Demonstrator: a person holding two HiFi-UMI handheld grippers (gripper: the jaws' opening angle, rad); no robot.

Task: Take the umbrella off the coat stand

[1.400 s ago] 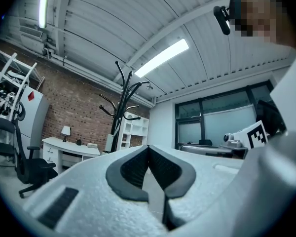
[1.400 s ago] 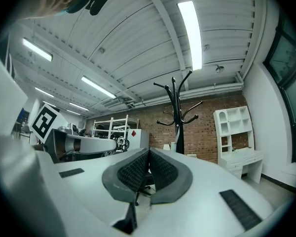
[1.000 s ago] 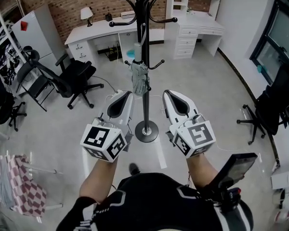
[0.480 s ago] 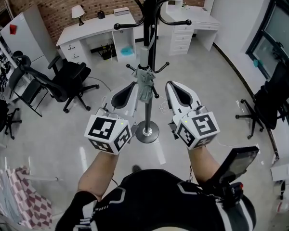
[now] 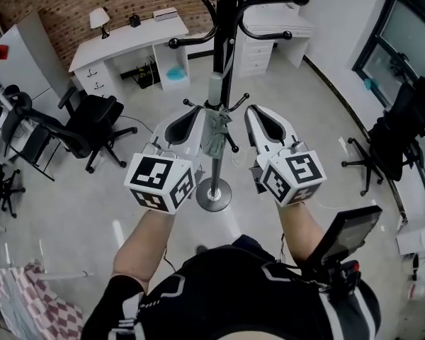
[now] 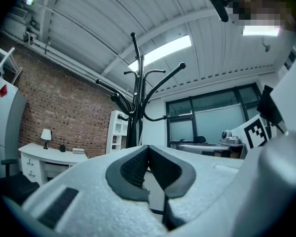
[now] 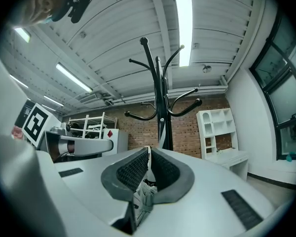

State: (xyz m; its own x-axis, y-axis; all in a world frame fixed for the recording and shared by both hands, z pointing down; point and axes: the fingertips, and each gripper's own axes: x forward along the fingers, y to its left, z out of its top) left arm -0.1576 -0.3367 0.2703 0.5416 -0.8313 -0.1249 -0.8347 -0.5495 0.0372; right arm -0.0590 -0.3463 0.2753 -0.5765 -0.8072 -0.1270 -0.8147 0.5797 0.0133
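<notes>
A black coat stand [image 5: 224, 48] rises in the middle of the head view from a round base [image 5: 212, 193]. A folded grey-green umbrella [image 5: 214, 129] hangs against its pole from a low hook. My left gripper [image 5: 196, 113] is just left of the umbrella and my right gripper [image 5: 252, 110] just right of the pole, both near the umbrella's height. The left gripper [image 6: 148, 149] is shut and empty, with the stand [image 6: 136, 98] ahead. The right gripper [image 7: 149, 151] is shut too. Pale umbrella fabric [image 7: 144, 194] shows through the gap under its pads.
Black office chairs stand at the left [image 5: 92, 115] and right [image 5: 397, 140]. A white desk [image 5: 127, 41] and drawers [image 5: 269, 34] line the brick wall. A rack with checked cloth [image 5: 28, 296] is at lower left. The stand's curved hooks [image 5: 191, 41] reach overhead.
Both grippers have risen and closed in on the stand. The umbrella, earlier beyond their tips, now hangs between them.
</notes>
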